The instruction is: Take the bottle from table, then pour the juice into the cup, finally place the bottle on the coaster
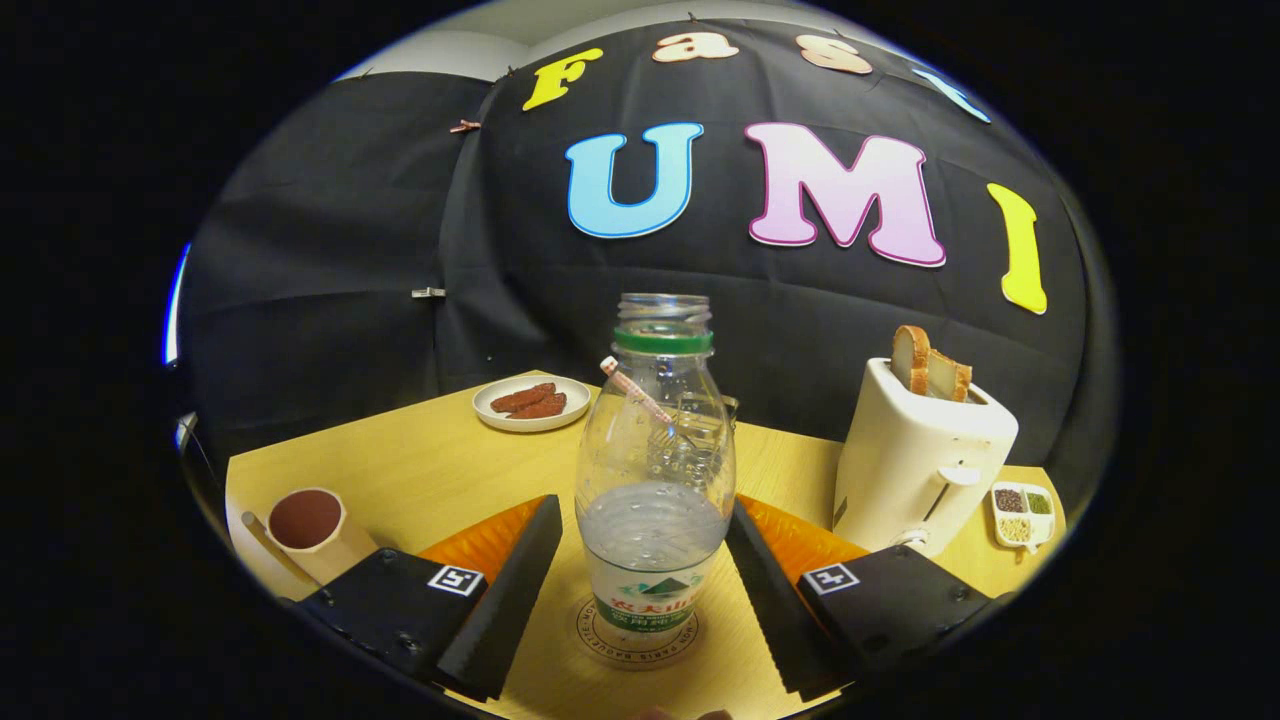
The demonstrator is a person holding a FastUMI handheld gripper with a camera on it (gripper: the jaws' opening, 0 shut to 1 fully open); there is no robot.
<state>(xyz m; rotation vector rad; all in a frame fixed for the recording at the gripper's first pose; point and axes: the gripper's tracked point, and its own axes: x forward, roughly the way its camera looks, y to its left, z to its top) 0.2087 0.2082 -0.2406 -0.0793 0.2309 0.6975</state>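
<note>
Bottle (655, 480) stands on coaster (636, 632) between parted hand-held gripper (640, 590) fingers.

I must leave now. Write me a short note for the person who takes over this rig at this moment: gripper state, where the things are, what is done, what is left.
Hand-held gripper: open, a finger on each side of the bottle, with small gaps, not pressing.
Bottle: upright, uncapped, partly full, standing on the coaster between the fingers.
Cup: clear, with a straw, behind the bottle; its fill level cannot be told.
Nearby: toaster, plate of sausages, brown-topped cup.
Done, it seems: bottle on the coaster. Whether the pour happened cannot be told.
Left: check the cup; if poured, draw the gripper back.
</note>
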